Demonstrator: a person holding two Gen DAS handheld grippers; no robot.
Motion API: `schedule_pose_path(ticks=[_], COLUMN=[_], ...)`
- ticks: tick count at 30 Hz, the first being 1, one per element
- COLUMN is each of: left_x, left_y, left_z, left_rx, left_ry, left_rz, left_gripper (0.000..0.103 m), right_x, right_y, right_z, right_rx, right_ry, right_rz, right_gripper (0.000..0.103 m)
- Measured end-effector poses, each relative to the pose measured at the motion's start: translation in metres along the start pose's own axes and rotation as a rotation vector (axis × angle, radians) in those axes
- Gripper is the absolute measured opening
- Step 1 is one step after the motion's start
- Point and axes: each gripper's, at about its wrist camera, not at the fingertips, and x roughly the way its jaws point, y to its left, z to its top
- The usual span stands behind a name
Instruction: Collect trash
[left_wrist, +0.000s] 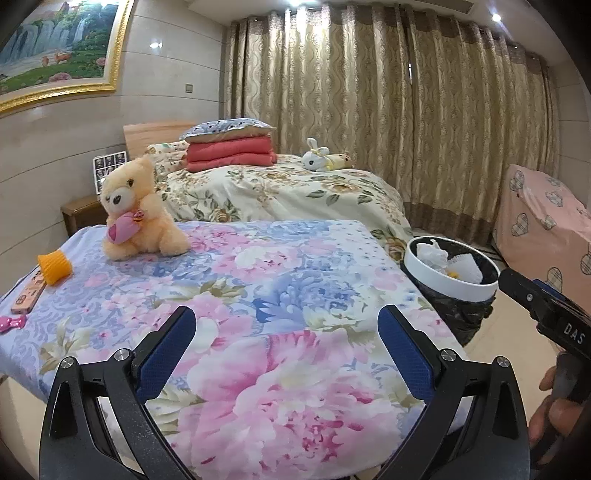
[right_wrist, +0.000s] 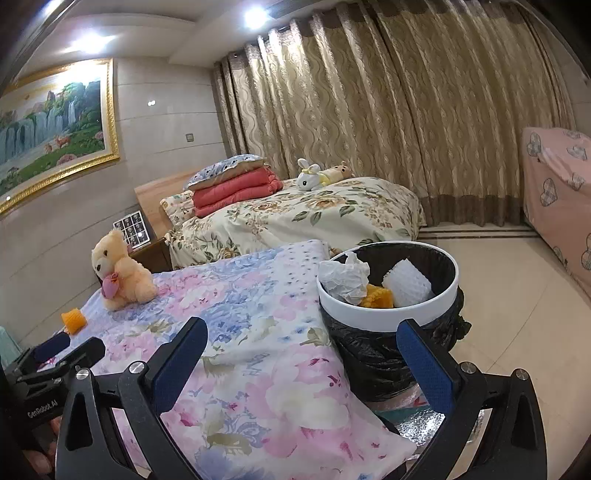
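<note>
Both grippers are wide open with nothing in them: left gripper (left_wrist: 287, 334) hangs over the floral sheet (left_wrist: 258, 295), right gripper (right_wrist: 301, 347) is just beside the trash bin (right_wrist: 424, 310). Crumpled paper (right_wrist: 345, 280) and a white foam piece (right_wrist: 408, 284) sit in the bin; an orange cup (left_wrist: 54, 267) lies near the teddy bear (left_wrist: 135, 210).
</note>
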Motion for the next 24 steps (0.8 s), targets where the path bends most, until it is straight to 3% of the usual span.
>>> schedule_pose_path(ticks=[24], left_x=[-0.007], left_y=[0.005], left_z=[-0.001], left_rx=[-0.008], left_ry=[-0.012], left_rz=[0.016], left_gripper=[0.101], right_x=[-0.005], right_y=[0.015], right_z=[0.000], right_rx=[-0.053], right_ry=[-0.021], right_rz=[0.018], right_gripper=[0.103])
